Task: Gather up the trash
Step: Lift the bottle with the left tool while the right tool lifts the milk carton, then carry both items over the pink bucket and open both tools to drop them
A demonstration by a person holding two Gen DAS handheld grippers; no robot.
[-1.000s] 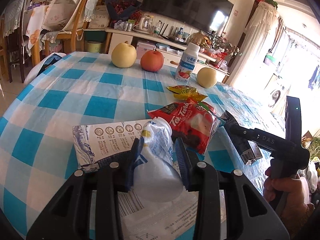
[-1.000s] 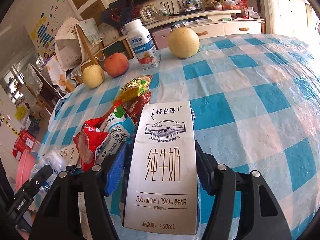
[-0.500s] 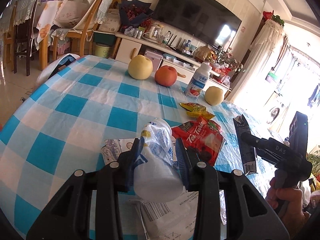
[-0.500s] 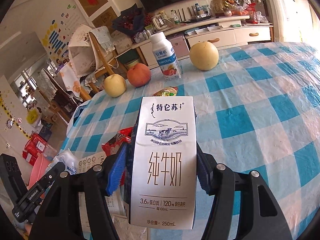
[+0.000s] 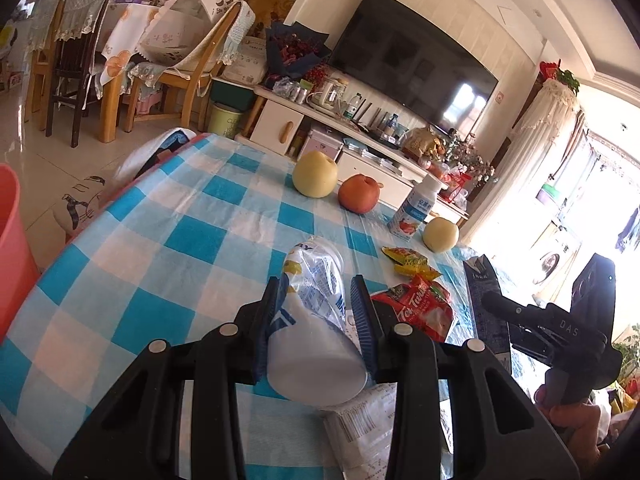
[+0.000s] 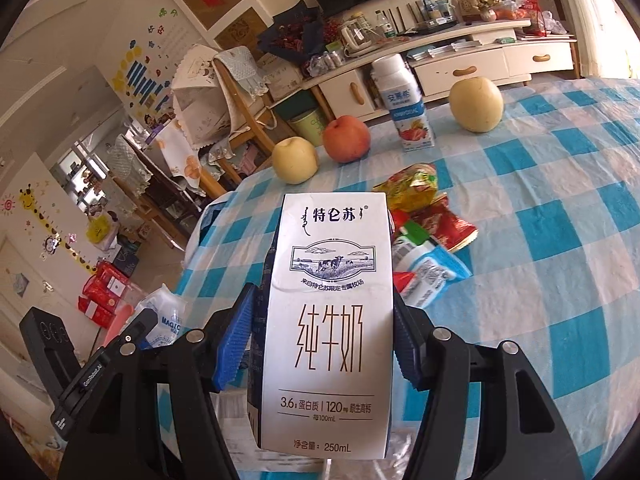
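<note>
Above the blue-and-white checked tablecloth (image 5: 168, 248), in the left wrist view, the left gripper (image 5: 318, 312) pinches a crumpled white plastic bottle with blue print (image 5: 312, 320) between its blue-ribbed pads, the bottle's flat base toward the camera and its neck pointing away over the cloth. Just beyond the bottle on the tablecloth lie a red snack wrapper (image 5: 420, 308) and, past it, a yellow crinkled wrapper (image 5: 408, 260). Below the bottle a white printed paper package (image 5: 360, 424) rests flat on the cloth. Farther across the cloth stand a yellow pear (image 5: 315, 174), a red apple (image 5: 359, 193), a small white yogurt bottle with a fruit label (image 5: 414, 212) and a second yellow pear (image 5: 440, 234). At the cloth's right side the right gripper (image 5: 492, 304), held by a hand (image 5: 576, 420), carries a dark-sided milk carton (image 5: 486, 304). A red plastic tub (image 5: 10, 248) stands on the floor off the cloth's left edge.

Over the same tablecloth (image 6: 560, 220) in the right wrist view, the right gripper (image 6: 326, 340) clamps the white milk carton (image 6: 328, 320) by its sides, the printed face upright toward the camera. Beside the carton on the cloth lie the red snack wrapper (image 6: 448, 224), a blue-and-white wrapper (image 6: 432, 272) and the yellow wrapper (image 6: 412, 184). The left gripper (image 6: 136, 328) shows off the cloth's left edge with the crumpled bottle (image 6: 164, 320).
</note>
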